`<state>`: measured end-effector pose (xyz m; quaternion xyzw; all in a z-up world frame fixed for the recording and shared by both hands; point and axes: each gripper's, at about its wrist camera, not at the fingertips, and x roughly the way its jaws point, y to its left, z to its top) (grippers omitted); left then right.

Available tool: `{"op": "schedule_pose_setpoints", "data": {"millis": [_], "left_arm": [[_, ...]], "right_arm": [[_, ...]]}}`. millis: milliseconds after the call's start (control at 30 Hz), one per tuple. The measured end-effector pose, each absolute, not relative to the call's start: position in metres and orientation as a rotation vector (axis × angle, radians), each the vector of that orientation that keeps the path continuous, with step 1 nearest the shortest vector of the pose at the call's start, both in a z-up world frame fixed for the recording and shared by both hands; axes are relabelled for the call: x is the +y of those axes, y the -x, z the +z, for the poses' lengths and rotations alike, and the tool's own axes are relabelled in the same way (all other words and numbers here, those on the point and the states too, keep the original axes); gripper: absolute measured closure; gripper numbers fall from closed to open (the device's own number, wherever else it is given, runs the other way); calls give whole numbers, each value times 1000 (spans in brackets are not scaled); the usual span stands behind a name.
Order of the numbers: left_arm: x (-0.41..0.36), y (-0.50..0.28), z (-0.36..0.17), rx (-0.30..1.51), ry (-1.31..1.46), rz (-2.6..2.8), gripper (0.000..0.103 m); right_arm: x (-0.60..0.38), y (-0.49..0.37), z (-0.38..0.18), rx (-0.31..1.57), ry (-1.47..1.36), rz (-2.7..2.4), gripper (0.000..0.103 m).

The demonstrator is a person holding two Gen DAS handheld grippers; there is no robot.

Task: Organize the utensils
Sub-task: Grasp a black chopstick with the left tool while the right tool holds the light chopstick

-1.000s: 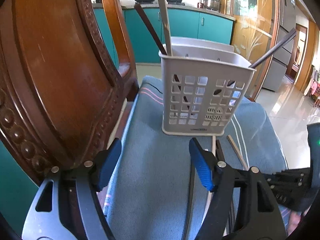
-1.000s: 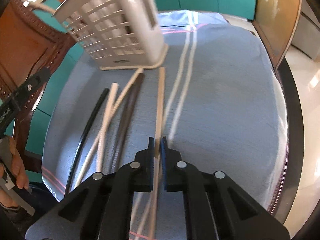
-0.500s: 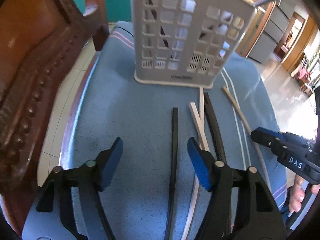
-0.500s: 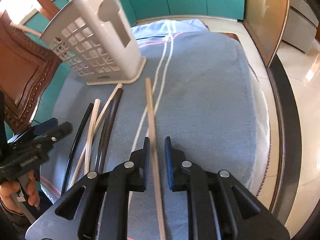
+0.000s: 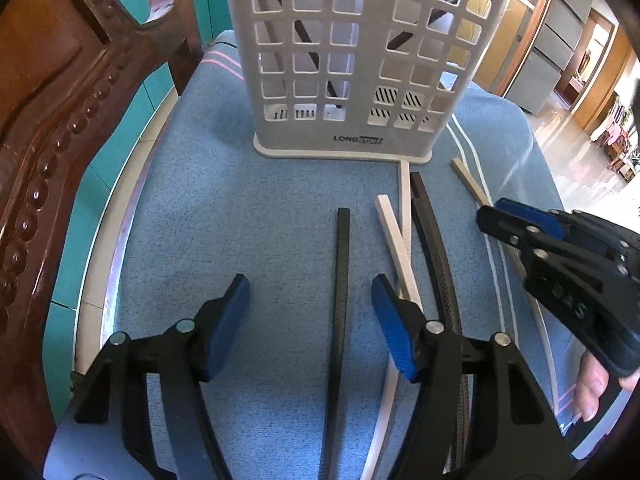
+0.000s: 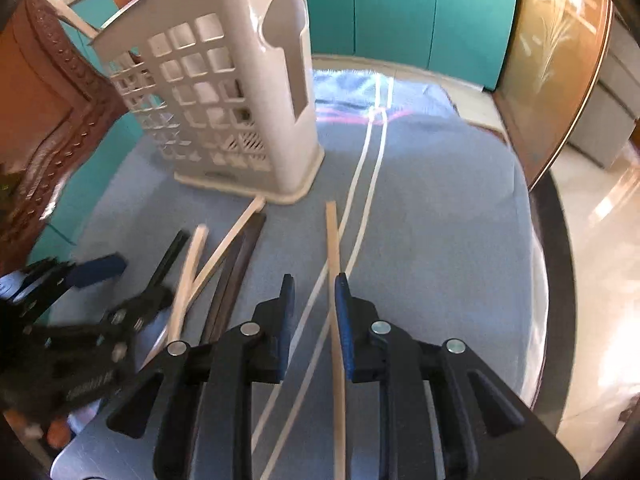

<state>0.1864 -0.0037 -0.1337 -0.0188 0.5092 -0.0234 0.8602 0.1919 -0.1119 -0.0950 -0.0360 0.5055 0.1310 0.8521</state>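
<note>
Chopsticks lie loose on the blue cloth (image 5: 248, 216) in front of the white utensil holder (image 5: 360, 60), which fills the upper centre of your left wrist view. Through its grid you can see two dark sticks leaning inside, one in each half; a pale one pokes out of its top at upper left in your right view. Your left gripper (image 5: 310, 320) is spread wide, low in the frame, with the black chopstick (image 5: 340, 280) running between its fingers, touched by neither. Your right gripper (image 6: 314, 308) stands partly parted, holding nothing; the tan chopstick (image 6: 332, 240) lies along the inner face of its right finger. Two cream chopsticks (image 5: 394, 236) cross beside a dark brown pair (image 5: 432, 240).
</note>
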Motion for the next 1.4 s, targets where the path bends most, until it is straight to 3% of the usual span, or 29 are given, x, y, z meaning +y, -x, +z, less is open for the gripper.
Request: {"op": "schedule_pose_setpoints", "data": {"millis": [67, 333, 433, 633, 833, 1200, 1233, 1333, 1400], "left_arm": [[-9, -188, -134, 1068, 31, -46, 39], [-13, -190, -133, 1068, 28, -38, 39], [-12, -193, -130, 1063, 10, -26, 39], [-19, -200, -131, 1058, 6, -9, 36], [-21, -203, -132, 1057, 6, -11, 35], [-10, -207, -135, 1060, 11, -8, 33], [-10, -207, -136, 1061, 11, -8, 33], [-10, -207, -135, 1057, 13, -21, 41], [-13, -207, -133, 1049, 5, -33, 60]], "right_arm": [[-115, -194, -98, 1081, 50, 268, 95], [-150, -174, -100, 1230, -185, 371, 96], [-151, -172, -96, 1180, -109, 325, 96], [-136, -166, -95, 1127, 16, 282, 79], [-122, -161, -97, 1083, 92, 264, 70], [-117, -159, -99, 1051, 121, 227, 69], [-118, -160, -98, 1050, 112, 229, 71], [-123, -165, -98, 1053, 76, 235, 92], [-126, -168, -98, 1061, 53, 245, 95]]}}
